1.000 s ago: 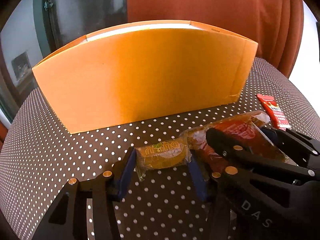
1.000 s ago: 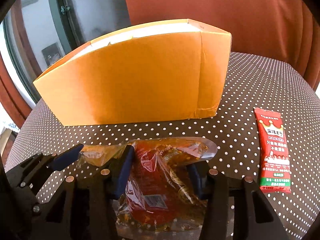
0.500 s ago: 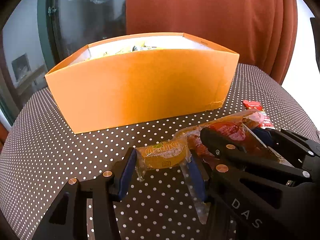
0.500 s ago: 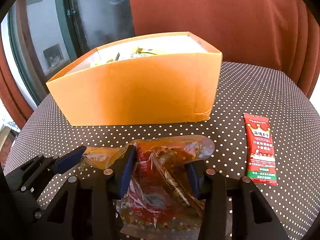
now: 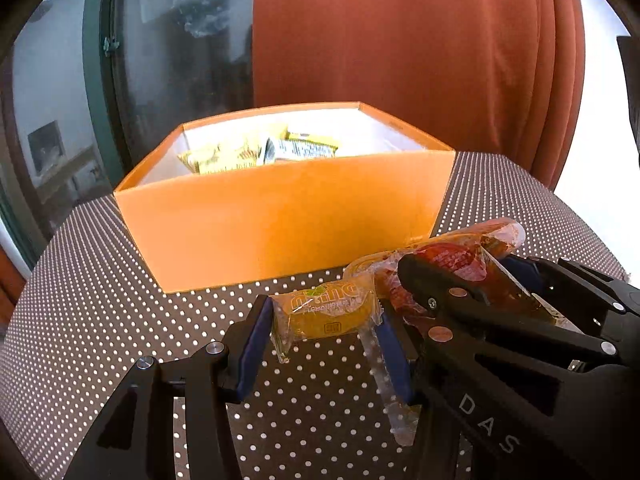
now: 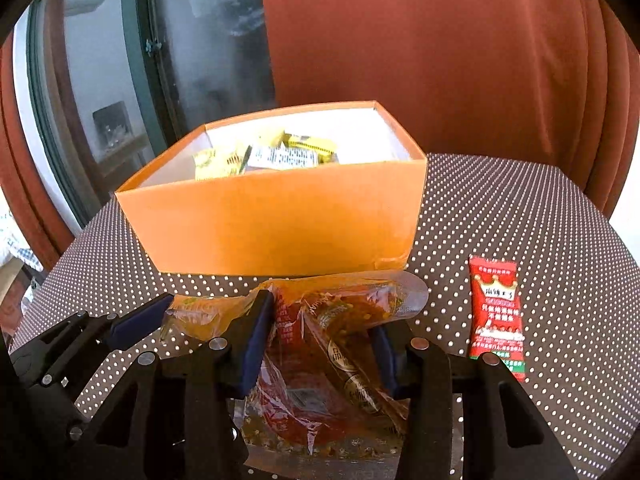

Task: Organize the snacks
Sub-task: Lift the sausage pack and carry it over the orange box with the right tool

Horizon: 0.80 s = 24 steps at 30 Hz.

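My left gripper (image 5: pixel 320 328) is shut on a small yellow wrapped snack (image 5: pixel 326 314) and holds it above the dotted tablecloth (image 5: pixel 80 320). My right gripper (image 6: pixel 320 336) is shut on a clear pouch of red spicy snack (image 6: pixel 332 320), also lifted. The two grippers are side by side; the right one (image 5: pixel 452 280) shows in the left wrist view with its pouch (image 5: pixel 460 256), and the yellow snack (image 6: pixel 200 316) shows in the right wrist view. An orange box (image 5: pixel 288 220) stands just ahead with several yellow snack packets (image 5: pixel 236 154) inside; it also shows in the right wrist view (image 6: pixel 280 220).
A red sachet (image 6: pixel 496 316) lies flat on the cloth to the right of my right gripper. A rust curtain (image 6: pixel 440 60) hangs behind the table, with a dark window (image 5: pixel 180 60) at the left. The round table edge curves near the box.
Both grippers have risen with their snacks. The box top, seen edge-on before, now shows its open inside with packets.
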Available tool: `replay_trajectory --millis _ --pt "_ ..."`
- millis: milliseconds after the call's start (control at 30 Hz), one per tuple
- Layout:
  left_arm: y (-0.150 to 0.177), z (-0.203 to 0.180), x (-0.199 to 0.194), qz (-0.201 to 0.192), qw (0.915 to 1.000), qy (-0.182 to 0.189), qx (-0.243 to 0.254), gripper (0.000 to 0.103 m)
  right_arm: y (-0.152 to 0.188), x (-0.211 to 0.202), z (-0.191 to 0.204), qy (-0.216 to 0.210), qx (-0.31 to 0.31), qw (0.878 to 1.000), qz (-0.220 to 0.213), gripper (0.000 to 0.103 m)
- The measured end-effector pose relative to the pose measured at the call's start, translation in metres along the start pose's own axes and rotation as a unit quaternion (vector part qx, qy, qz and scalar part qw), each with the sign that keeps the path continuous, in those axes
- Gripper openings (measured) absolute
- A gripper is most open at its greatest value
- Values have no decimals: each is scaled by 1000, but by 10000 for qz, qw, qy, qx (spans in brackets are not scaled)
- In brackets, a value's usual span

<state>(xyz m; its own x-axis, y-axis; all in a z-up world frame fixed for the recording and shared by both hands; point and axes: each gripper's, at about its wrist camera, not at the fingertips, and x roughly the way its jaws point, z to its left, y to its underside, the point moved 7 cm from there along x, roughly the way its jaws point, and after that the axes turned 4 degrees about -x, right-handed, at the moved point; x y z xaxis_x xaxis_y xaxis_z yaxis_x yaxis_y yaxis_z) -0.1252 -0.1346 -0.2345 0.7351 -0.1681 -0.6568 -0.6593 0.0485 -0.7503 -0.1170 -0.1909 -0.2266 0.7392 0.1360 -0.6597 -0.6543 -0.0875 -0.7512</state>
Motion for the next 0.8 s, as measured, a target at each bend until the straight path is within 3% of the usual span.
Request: replay_trajectory --millis 800 --pt "-74 6 -53 -864 9961 -171 71 54 -65 -51 13 -125 -148 9960 -875 49"
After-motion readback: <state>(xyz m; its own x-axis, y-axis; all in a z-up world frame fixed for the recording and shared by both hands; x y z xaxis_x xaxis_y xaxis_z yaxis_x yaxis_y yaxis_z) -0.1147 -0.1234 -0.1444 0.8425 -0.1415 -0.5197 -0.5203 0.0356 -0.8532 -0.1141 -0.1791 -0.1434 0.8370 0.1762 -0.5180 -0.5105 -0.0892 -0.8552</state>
